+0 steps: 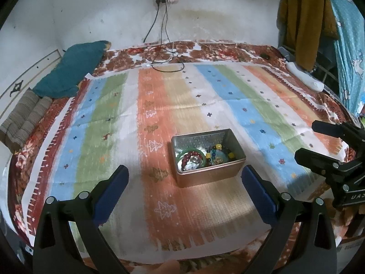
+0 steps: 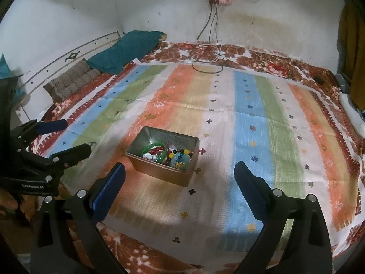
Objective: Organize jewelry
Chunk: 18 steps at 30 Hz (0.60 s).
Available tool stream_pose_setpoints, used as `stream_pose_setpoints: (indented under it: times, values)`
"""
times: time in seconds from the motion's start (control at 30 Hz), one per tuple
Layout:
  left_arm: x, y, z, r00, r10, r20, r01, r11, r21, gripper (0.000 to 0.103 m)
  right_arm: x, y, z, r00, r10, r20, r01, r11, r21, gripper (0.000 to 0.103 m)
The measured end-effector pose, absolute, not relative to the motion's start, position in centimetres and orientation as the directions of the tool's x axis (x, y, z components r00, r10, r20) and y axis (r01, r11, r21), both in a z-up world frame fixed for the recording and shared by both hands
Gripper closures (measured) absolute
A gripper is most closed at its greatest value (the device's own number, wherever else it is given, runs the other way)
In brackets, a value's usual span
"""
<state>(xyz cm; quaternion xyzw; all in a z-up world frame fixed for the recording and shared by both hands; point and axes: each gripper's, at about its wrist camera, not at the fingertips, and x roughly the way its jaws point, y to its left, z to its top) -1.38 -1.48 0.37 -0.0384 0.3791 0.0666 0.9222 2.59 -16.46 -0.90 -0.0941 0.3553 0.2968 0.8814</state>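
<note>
Open rectangular copper-coloured metal tin [image 1: 208, 159] sits on the striped multicoloured cloth [image 1: 239, 114] spread over the bed, roughly mid-cloth, on the orange stripe. No lid in view.

Contents: a green bangle [image 1: 190, 154] at one end with dark red beads [image 2: 157, 150] and some pale shiny pieces inside its ring; at the other end a loose heap of mixed round beads, yellow, blue, dark [image 2: 180, 154]. Whether these are strung or loose cannot be told. All jewelry seen lies inside the tin; none on the cloth.

Left gripper [image 1: 184, 190]: jaws spread wide, nothing between them, hovering short of the tin's near wall. Right gripper [image 2: 180, 188]: jaws likewise released and empty, tin ahead and slightly toward the left gripper's side. Neither touches the tin.

Handling judgement:
- Tin: stiff thin walls, probably light even when filled. Smooth metal may slip in the pads. Best hold looks like a pinch over one wall at the rim, or across the short width.
- The bed is soft; pushing down on the tin could tip it and spill beads.
- Bangle: rigid, possibly brittle if glass or stone. Grip across the ring's band.
- Beads: small, round, slick; if loose, hard to pinch and apt to roll. If strung, lift by the strand.

Task looks near done.
</note>
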Motion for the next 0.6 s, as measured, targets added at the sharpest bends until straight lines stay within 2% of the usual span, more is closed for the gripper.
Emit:
stream_pose_setpoints:
  times: [0.6]
  values:
    - [-2.15, -1.62, 0.92, 0.746, 0.081, -0.660, -0.144, 0.989, -0.042, 0.006, 2.00, -16.59, -0.72, 0.580, 0.473, -0.663, -0.595, 0.802, 0.051, 0.006]
